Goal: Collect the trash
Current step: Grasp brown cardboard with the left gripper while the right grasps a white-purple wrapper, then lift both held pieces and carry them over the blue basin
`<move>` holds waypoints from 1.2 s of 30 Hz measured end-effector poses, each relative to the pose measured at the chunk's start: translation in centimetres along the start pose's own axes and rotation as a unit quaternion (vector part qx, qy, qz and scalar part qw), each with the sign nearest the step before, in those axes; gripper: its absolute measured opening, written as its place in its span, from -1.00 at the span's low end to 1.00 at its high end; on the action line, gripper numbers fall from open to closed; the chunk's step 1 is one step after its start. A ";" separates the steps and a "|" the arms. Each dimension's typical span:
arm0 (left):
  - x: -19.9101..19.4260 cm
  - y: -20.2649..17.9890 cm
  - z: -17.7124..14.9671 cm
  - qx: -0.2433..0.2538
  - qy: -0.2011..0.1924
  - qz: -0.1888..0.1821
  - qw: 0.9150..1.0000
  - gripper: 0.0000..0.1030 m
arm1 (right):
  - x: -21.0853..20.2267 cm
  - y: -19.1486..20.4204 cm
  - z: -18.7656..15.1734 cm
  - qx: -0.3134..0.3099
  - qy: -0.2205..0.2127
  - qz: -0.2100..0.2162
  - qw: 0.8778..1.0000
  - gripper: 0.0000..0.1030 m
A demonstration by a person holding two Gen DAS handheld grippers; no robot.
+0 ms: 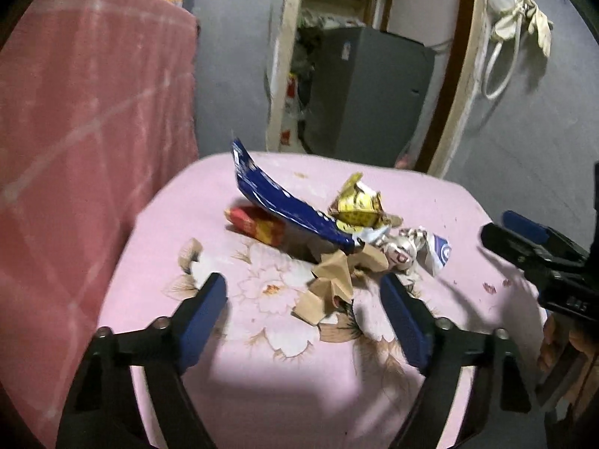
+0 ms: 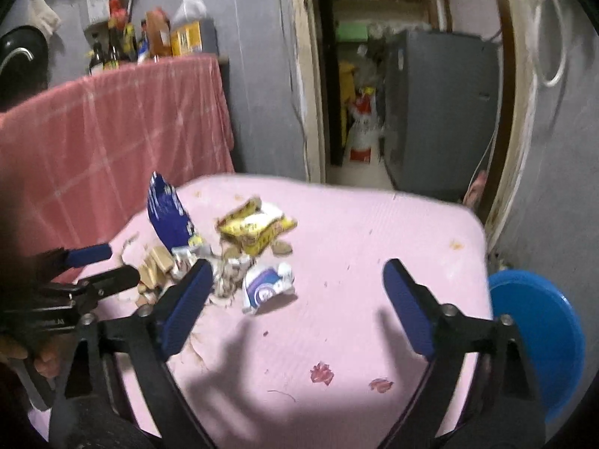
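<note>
A heap of trash lies on a pink flowered table (image 1: 262, 381): a blue wrapper (image 1: 277, 205), a red packet (image 1: 258, 224), a yellow wrapper (image 1: 357, 205), crumpled brown paper (image 1: 333, 280) and a white and blue wrapper (image 1: 436, 252). My left gripper (image 1: 303, 292) is open and empty, just short of the brown paper. My right gripper (image 2: 295, 284) is open and empty, with the white and blue wrapper (image 2: 265, 288) between its fingers. The yellow wrapper (image 2: 254, 230) and blue wrapper (image 2: 166, 213) lie beyond it. Each gripper shows in the other's view, the right (image 1: 524, 235) and the left (image 2: 97, 265).
A blue bin (image 2: 539, 340) stands off the table's right edge. A pink cloth (image 1: 86, 142) covers a counter at the left, with bottles (image 2: 149, 37) on top. An open doorway (image 2: 374, 93) with a grey cabinet (image 1: 374, 89) lies behind the table.
</note>
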State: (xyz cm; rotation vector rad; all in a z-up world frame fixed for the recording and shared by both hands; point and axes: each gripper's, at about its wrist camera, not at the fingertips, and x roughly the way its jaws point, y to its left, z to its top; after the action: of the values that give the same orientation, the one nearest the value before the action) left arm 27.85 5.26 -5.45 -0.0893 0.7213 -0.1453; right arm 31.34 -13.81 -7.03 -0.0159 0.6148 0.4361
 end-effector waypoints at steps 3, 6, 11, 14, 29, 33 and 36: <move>1.1 -0.1 0.5 0.004 0.021 -0.014 1.000 0.21 | 1.3 0.1 -0.1 0.001 0.029 0.011 1.000 0.44; 1.9 0.1 0.7 0.001 0.036 -0.029 0.999 0.09 | 2.4 0.4 -0.2 -0.005 0.053 0.022 0.998 0.39; 2.9 0.2 1.2 0.007 0.053 -0.048 0.997 0.08 | 4.4 0.7 -0.1 -0.007 0.092 0.038 0.995 0.36; 3.2 0.3 1.4 0.007 0.057 -0.054 0.997 -0.05 | 5.3 0.8 0.1 -0.005 0.109 0.044 0.993 0.24; 2.9 0.3 1.4 -0.004 0.071 -0.066 0.995 -0.58 | 4.7 0.4 -0.5 0.003 0.113 0.052 0.992 -0.49; 1.7 0.0 1.1 -0.013 0.062 -0.066 0.996 -0.59 | 3.4 0.0 -0.9 0.006 0.095 0.051 0.994 -0.50; 0.4 -0.5 1.1 -0.018 0.047 -0.067 0.997 -0.59 | 1.6 -0.4 -1.1 0.009 0.070 0.054 0.996 -0.50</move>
State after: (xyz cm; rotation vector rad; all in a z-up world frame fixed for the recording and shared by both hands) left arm 28.83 4.75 -4.87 -0.1661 0.8112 -0.2657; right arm 32.04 -13.67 -8.92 0.0038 0.7598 0.5364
